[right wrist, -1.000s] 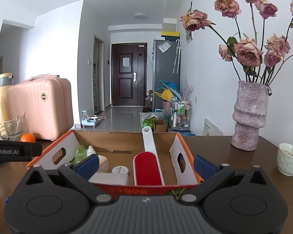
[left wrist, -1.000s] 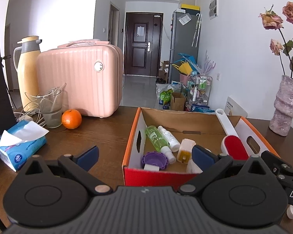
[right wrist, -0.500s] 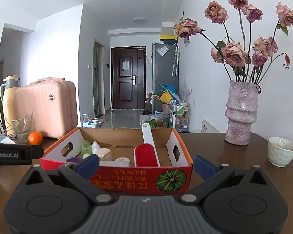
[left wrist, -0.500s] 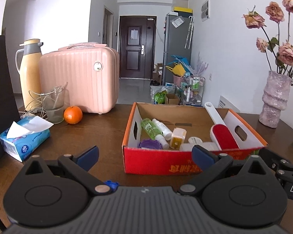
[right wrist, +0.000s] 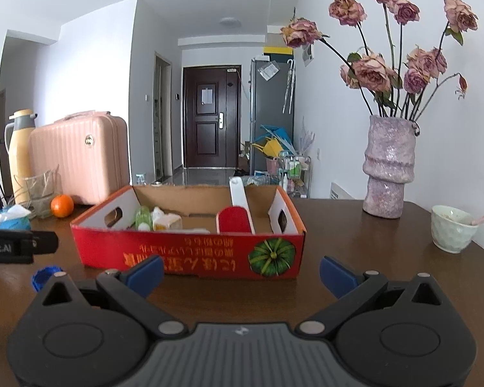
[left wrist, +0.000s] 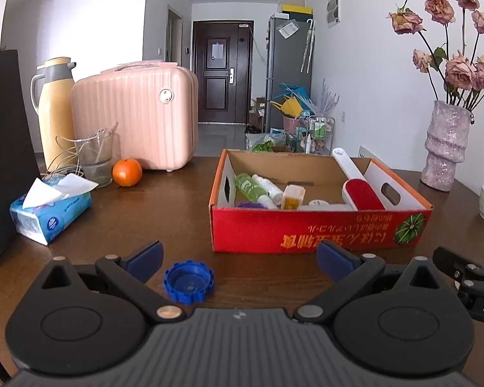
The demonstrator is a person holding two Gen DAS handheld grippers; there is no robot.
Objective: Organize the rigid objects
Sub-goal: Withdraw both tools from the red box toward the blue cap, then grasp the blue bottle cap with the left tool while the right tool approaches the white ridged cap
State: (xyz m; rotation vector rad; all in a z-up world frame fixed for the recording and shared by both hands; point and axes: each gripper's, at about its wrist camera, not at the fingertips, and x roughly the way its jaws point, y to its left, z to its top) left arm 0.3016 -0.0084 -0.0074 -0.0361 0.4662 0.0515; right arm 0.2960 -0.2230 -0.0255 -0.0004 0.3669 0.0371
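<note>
Dark brown wooden table (left wrist: 177, 213) fills the foreground, with a hallway and dark door behind. Red cardboard box (left wrist: 319, 229) sits near the table's middle, open top, upside-down print and a pumpkin picture on the near wall. Inside, at its left end: green bottle (left wrist: 249, 187) lying flat, white bottle (left wrist: 267, 186) just beside it, small yellow-capped bottle (left wrist: 293, 196), and a purple lid (left wrist: 251, 205) partly hidden by the near wall. Red lint brush (left wrist: 361, 193) lies at the box's right end, its white handle propped on the far wall. Blue ribbed lid (left wrist: 188, 282) lies on the table outside the box, near its left front corner, open side up, close to the left finger of the left gripper (left wrist: 238, 256). Left gripper: both blue pads spread wide, nothing between them. Right gripper (right wrist: 241, 271): also spread wide, holding nothing, facing the box's near wall; the blue lid shows at the far left of this view, half hidden behind the gripper body. Left of the box: tissue pack (left wrist: 50, 211), orange (left wrist: 127, 172), glass beaker (left wrist: 94, 158), pink suitcase (left wrist: 135, 116), yellow thermos (left wrist: 55, 109). Right of the box: pink vase (right wrist: 388, 167) with dried roses and a pale green cup (right wrist: 451, 233).
</note>
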